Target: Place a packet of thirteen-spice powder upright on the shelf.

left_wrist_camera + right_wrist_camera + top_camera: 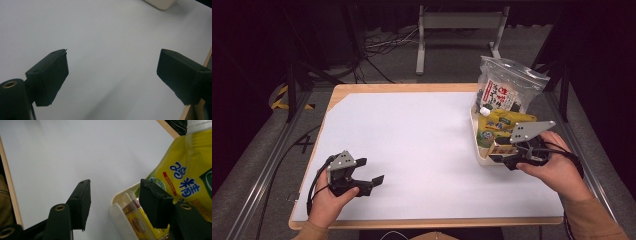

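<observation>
Right gripper [113, 200] released, straddling tray [120, 220] rim; yellow pouch [190, 177] lies lengthwise, cap pointing away from person

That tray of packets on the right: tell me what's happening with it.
A person holds a gripper in each hand. The right gripper is at the near corner of the white tray, jaws open astride its rim, gripping nothing. The tray holds a yellow pouch, a clear bag and a small box. The left gripper hangs open above the white table cover.
</observation>
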